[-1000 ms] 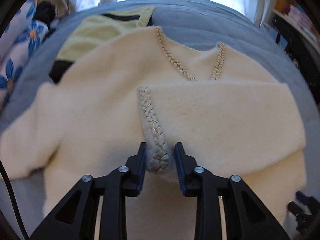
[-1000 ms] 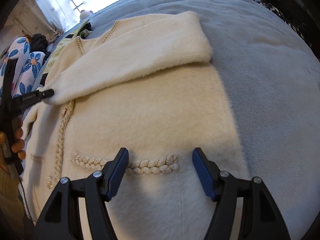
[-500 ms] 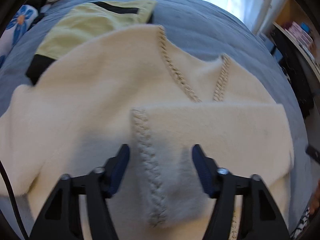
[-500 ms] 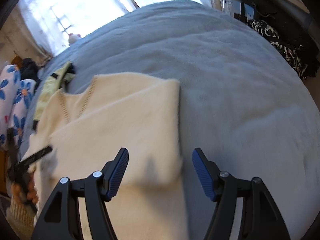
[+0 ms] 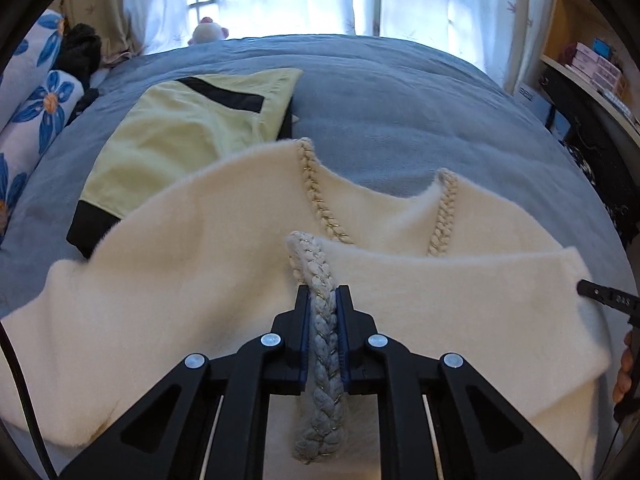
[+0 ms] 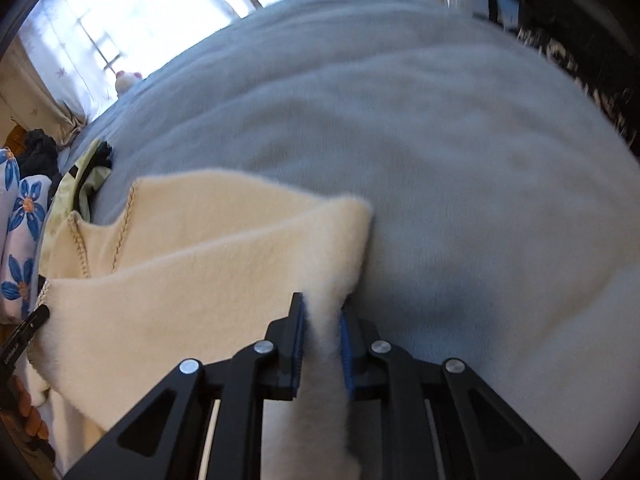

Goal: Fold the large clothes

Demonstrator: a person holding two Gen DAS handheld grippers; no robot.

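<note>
Both grippers are down on the cream fleece jacket (image 5: 180, 280), which lies spread across the blue-grey bedspread (image 5: 400, 112), its braid-trimmed neckline toward the window end of the bed. The left gripper (image 5: 322, 296) is clamped on the braided cuff (image 5: 320, 344) of the sleeve that is folded across the jacket's front; the plaited trim runs straight up between the blue pads, both of them pressing on it. Over to the right gripper (image 6: 322, 308): its jaws are closing, and the frame, a little blurred, shows a ridge of cream fleece at the folded sleeve's outer edge already pinched between the pads. That folded edge sits well in from the bed's right side, with bare bedspread beyond it.

Each gripper's black tip pokes into the other camera's view, at opposite ends of the folded sleeve, with fingers (image 6: 28, 412) of the person's hand behind the left one at the frame's edge.

Past the jacket's left shoulder, toward the window end, a pale yellow garment with black trim (image 5: 180, 132) lies flat, its near corner tucked under the fleece. Blue-flowered pillows (image 5: 36, 112) line the bed's left edge, and a small plush toy (image 5: 208, 34) sits at the far edge beneath the curtains.
</note>
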